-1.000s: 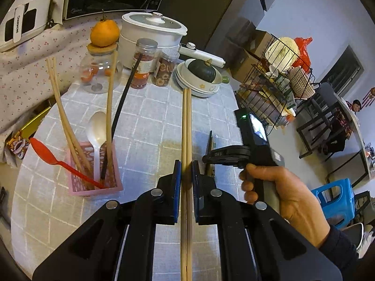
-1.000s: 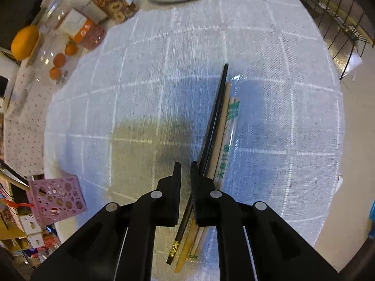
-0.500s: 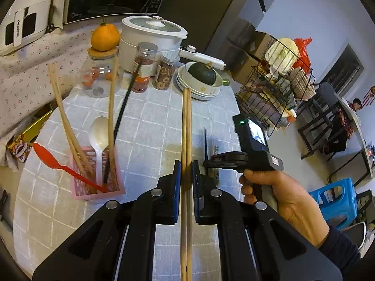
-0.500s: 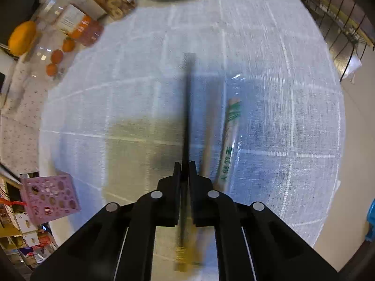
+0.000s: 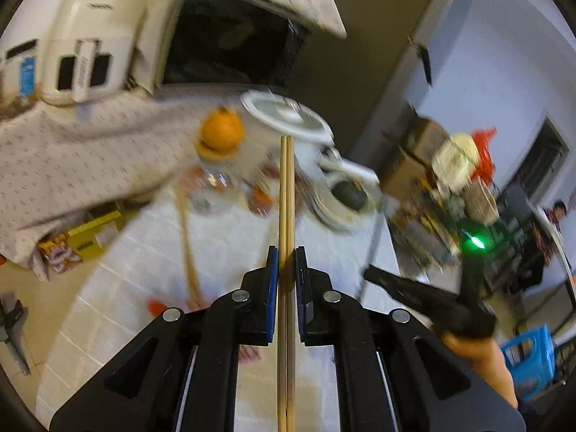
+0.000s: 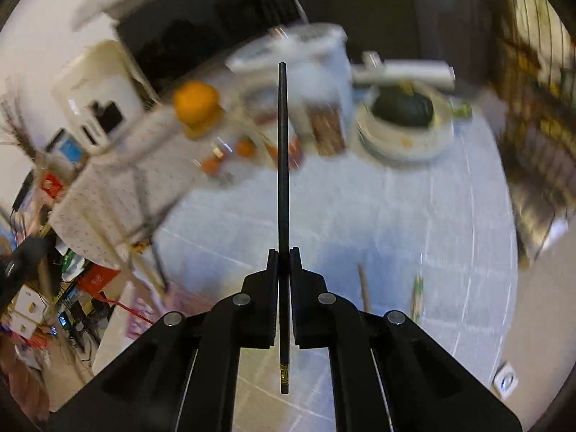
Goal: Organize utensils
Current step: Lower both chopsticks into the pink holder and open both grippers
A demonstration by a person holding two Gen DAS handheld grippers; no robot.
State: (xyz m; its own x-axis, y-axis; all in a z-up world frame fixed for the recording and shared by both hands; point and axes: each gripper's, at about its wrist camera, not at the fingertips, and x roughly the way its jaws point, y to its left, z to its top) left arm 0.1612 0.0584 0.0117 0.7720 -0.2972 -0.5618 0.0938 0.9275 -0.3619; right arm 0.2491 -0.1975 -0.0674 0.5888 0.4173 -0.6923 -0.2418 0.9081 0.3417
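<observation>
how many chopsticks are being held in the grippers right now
3. Two wooden chopsticks sit side by side in the left hand-held gripper. One black chopstick is in the right hand-held gripper. More chopsticks lie blurred on the table, not held.

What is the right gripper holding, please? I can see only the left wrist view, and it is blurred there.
Observer: The right gripper has its jaws shut on a single black chopstick, held clear of the table.
Operator: Thank you. Where along its length is it gripped?
Observer: Nearer its rear end, which sticks out behind the jaws and bears a gold band.
Operator: Is anything lying on the table beside it?
Observer: Yes. A wooden chopstick and a green-printed paper sleeve lie on the white tablecloth, to the right of the gripper in its own view. Both are blurred.
</observation>
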